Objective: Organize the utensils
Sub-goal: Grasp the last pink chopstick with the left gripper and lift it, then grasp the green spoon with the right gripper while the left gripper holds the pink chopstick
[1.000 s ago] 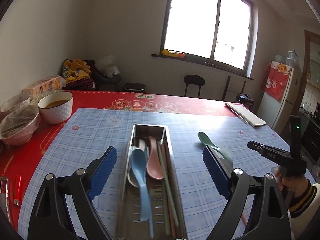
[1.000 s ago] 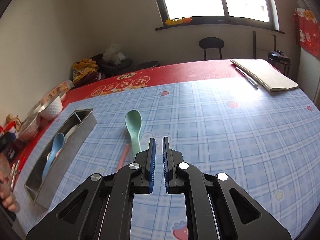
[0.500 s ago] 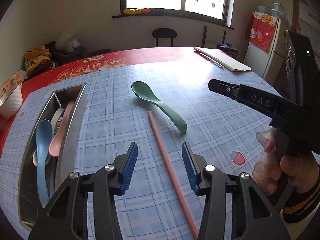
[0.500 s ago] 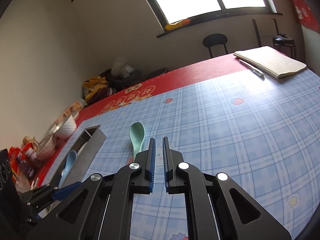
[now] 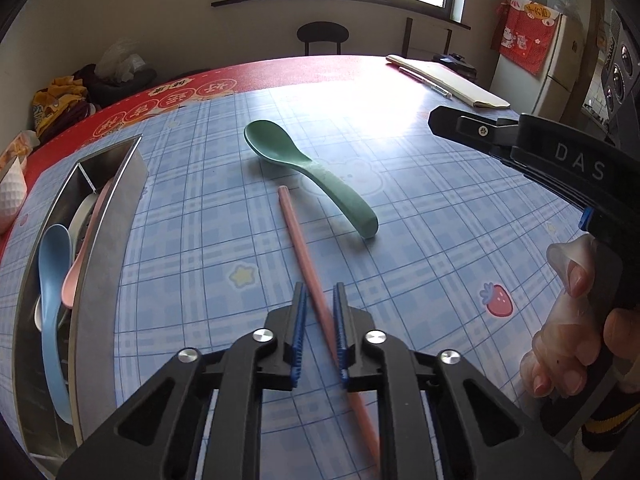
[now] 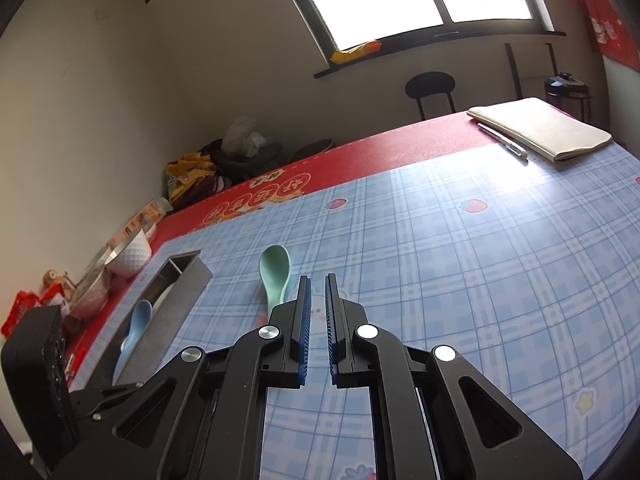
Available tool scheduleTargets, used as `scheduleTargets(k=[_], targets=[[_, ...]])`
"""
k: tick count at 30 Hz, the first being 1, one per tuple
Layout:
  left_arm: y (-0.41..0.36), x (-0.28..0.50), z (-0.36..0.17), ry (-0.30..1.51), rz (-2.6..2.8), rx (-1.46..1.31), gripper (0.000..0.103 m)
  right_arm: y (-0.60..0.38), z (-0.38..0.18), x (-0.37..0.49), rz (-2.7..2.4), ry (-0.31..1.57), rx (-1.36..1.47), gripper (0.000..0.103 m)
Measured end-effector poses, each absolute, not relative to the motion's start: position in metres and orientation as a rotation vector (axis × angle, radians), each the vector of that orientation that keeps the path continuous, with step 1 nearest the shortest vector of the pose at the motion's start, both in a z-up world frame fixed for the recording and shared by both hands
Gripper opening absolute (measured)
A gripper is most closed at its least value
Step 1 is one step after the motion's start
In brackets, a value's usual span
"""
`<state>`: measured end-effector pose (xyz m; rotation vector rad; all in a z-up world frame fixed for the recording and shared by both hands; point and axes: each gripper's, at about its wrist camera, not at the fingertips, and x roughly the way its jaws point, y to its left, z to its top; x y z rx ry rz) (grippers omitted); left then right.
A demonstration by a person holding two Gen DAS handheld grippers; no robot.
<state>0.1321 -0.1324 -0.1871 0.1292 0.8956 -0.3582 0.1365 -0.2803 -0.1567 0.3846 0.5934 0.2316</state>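
A pink chopstick (image 5: 305, 258) lies on the blue checked cloth and runs between the fingers of my left gripper (image 5: 320, 300), which is shut on it. A green spoon (image 5: 310, 170) lies just beyond it, bowl pointing away; it also shows in the right wrist view (image 6: 274, 276). A steel utensil tray (image 5: 100, 216) at the left holds a blue spoon (image 5: 50, 280) and a pink spoon (image 5: 80, 258). My right gripper (image 6: 317, 286) is shut and empty, held above the cloth right of the green spoon.
A white bowl (image 6: 130, 254) and other dishes stand on the red table edge at the left. A folded cloth with a pen (image 6: 540, 128) lies at the far right. The right hand and its gripper body (image 5: 572, 168) fill the right side of the left wrist view.
My left gripper has swung from over the tray to the pink chopstick, dropped down, and closed its fingers on it. The right gripper has stayed shut and tilted a little.
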Motion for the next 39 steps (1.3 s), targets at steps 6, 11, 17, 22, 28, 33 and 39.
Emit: scheduleTargets(k=[6, 11, 17, 22, 28, 33, 39], targets=[[-0.1, 0.135, -0.186, 0.895, -0.307, -0.04, 0.006, -0.282, -0.158, 0.137, 0.231, 0.598, 0.397, 0.008], [-0.094, 0.137, -0.188, 0.909, -0.294, -0.084, 0.006, -0.281, -0.158, 0.137, 0.231, 0.597, 0.388, 0.008], [-0.106, 0.135, -0.186, 0.901, -0.285, -0.013, 0.011, -0.28, -0.157, 0.137, 0.232, 0.598, 0.383, 0.008], [-0.1, 0.134, -0.186, 0.892, -0.309, -0.067, 0.006, -0.277, -0.158, 0.138, 0.236, 0.601, 0.377, 0.008], [-0.088, 0.12, -0.172, 0.777, -0.277, -0.118, 0.006, -0.271, -0.157, 0.138, 0.248, 0.602, 0.341, 0.008], [-0.071, 0.114, -0.167, 0.732, -0.243, -0.209, 0.006, -0.262, -0.157, 0.14, 0.297, 0.614, 0.309, 0.008], [-0.07, 0.113, -0.164, 0.722, -0.257, -0.219, 0.006, -0.231, -0.159, 0.154, 0.324, 0.71, 0.138, 0.008]])
